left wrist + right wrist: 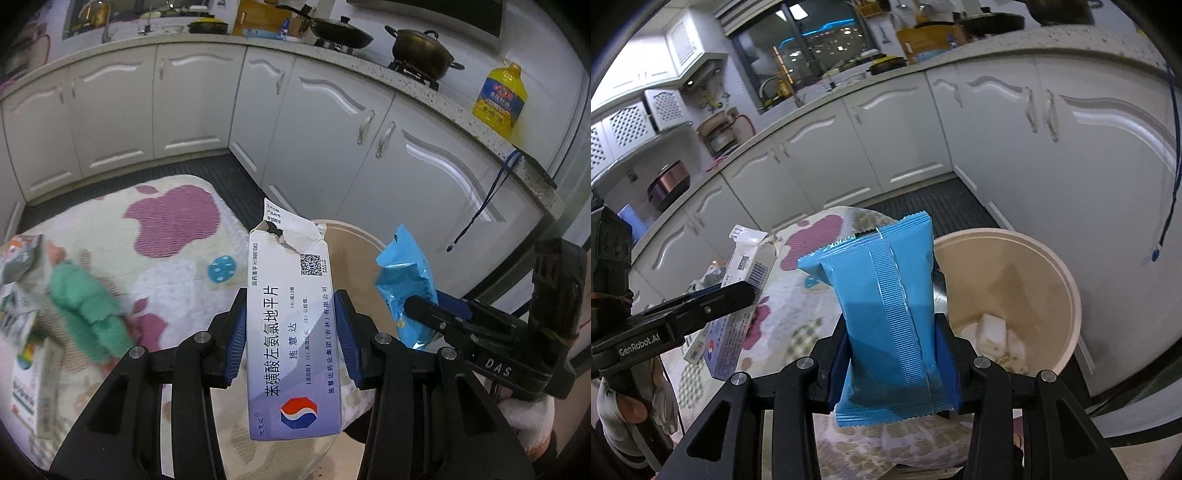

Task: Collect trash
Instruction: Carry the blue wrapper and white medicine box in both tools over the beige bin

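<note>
Home kitchen: cabinets [192, 99], stovetop pots [421, 48].

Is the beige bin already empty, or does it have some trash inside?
Not empty. In the right wrist view, the beige bin holds white crumpled pieces and small crumbs at its bottom; most of its inside is bare.

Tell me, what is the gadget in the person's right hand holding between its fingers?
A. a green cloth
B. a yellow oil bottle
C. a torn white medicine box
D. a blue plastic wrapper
D: in the right wrist view the right gripper has its fingers closed on the blue wrapper, beside the beige bin; the torn medicine box sits in the left gripper.
</note>
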The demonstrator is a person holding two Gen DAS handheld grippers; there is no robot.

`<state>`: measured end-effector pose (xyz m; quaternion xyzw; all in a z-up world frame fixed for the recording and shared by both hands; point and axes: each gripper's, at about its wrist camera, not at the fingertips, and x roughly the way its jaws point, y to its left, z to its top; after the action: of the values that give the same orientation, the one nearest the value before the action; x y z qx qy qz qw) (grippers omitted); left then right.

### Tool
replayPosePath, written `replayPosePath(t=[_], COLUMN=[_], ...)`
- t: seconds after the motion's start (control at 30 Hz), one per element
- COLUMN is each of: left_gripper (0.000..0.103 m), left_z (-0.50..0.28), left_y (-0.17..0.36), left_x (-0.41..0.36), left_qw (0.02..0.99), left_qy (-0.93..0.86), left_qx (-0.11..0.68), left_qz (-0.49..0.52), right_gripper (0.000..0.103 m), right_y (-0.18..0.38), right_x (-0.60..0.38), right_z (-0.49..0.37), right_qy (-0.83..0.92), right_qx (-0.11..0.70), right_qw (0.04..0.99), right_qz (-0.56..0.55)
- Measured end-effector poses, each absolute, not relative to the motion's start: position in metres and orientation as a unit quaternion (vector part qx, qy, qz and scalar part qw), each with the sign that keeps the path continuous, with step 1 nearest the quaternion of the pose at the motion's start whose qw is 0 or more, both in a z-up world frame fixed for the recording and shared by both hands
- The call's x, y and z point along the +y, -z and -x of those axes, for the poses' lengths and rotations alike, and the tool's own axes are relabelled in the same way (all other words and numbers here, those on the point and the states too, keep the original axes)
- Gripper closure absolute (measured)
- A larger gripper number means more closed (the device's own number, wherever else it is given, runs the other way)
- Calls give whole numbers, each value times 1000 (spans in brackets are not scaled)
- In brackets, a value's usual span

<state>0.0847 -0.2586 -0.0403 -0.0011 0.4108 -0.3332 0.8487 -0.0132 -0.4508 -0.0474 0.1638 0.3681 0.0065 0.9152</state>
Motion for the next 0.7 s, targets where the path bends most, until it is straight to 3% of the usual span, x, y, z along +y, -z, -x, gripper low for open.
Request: replayPosePath(t=[0.7], left_gripper=[60], left_z=[-110], left_y=[67], left_x=[-332], left_qw=[832], left_qy=[345], left_qx=[433], left_qz=[-25], right_gripper=[62], right_y=[88], right_x=[-501], right_z=[-5], right_qy=[50], right_qx=[403], right_qw=[893], right_qz=[-197])
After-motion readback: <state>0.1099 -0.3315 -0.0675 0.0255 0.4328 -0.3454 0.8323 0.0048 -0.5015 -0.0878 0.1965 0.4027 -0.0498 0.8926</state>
